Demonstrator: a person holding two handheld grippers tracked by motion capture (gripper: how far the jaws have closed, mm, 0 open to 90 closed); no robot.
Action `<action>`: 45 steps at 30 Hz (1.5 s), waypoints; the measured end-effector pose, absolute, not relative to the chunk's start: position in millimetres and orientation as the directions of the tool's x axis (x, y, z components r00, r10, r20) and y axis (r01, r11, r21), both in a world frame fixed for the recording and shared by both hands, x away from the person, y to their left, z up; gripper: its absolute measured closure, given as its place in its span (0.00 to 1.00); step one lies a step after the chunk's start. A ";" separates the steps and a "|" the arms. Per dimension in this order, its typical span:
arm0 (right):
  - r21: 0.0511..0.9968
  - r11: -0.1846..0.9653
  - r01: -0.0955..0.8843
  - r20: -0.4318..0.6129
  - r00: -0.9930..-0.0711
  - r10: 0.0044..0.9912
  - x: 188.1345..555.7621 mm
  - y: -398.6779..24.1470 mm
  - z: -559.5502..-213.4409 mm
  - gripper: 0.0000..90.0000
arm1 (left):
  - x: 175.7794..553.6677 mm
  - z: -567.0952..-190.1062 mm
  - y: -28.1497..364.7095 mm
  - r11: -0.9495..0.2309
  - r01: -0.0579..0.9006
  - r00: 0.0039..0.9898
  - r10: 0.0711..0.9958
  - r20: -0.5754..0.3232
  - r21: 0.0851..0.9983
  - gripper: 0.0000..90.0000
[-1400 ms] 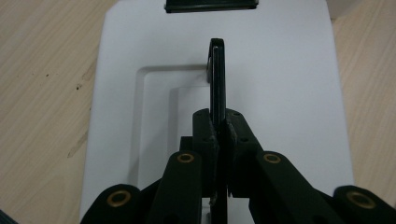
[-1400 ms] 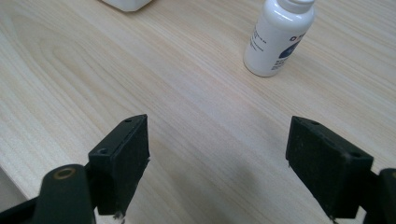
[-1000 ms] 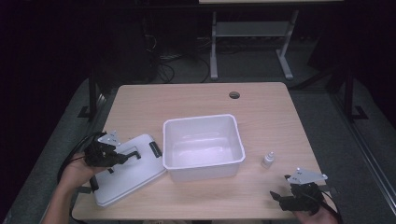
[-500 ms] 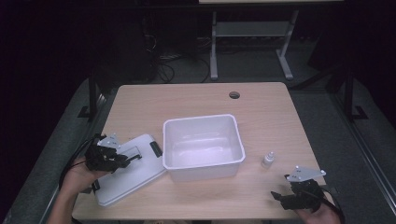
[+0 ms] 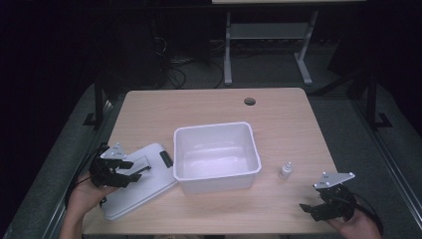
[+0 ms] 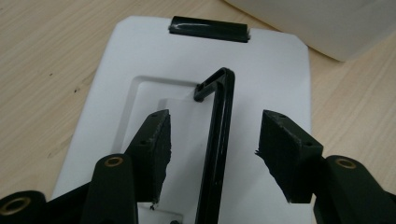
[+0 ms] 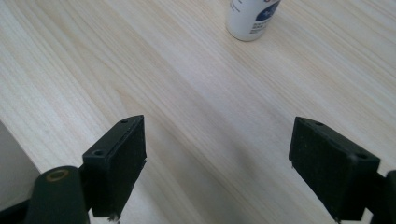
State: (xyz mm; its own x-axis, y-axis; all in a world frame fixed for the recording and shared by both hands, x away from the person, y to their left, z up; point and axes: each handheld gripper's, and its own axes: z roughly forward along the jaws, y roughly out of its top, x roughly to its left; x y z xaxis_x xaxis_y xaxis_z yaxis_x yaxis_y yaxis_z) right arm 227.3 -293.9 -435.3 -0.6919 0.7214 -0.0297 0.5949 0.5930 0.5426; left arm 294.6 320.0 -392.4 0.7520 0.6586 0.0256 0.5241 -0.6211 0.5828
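One small white bottle (image 7: 251, 14), dark blue label, print too blurred to read

Light wood table (image 5: 209, 107): white tub (image 5: 217, 157) mid, lid (image 5: 137, 186) near left edge, small bottle (image 5: 285, 171) toward right edge.

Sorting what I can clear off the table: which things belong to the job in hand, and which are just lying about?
In the job:
- white lid with black handle, lying flat under the open left claw
- white bin, lidless

Lying about:
- small white dropper bottle, ahead of the open right claw
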 end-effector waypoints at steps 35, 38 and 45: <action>0.308 0.792 0.527 -0.074 -0.817 0.572 290.4 -293.2 -396.9 0.18 | 278.8 -408.0 336.9 -0.564 0.535 0.724 0.690 0.003 0.629 0.40; 0.297 0.804 0.515 -0.079 -0.826 0.558 295.1 -288.6 -394.0 0.18 | 278.8 -408.5 336.6 -0.569 0.532 0.727 0.687 0.007 0.627 0.40; 0.276 0.834 0.478 -0.087 -0.852 0.517 305.2 -273.7 -386.3 0.18 | 276.7 -404.9 339.9 -0.553 0.523 0.731 0.683 -0.007 0.649 0.39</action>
State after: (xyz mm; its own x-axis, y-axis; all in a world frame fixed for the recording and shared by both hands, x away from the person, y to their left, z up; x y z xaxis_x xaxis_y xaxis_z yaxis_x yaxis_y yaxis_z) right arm 305.2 -273.7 -386.3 -0.8517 0.5168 -0.0867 0.4780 0.8340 0.2756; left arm 276.7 339.9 -404.9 0.7306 0.6827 -0.0072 0.5229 -0.5527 0.6489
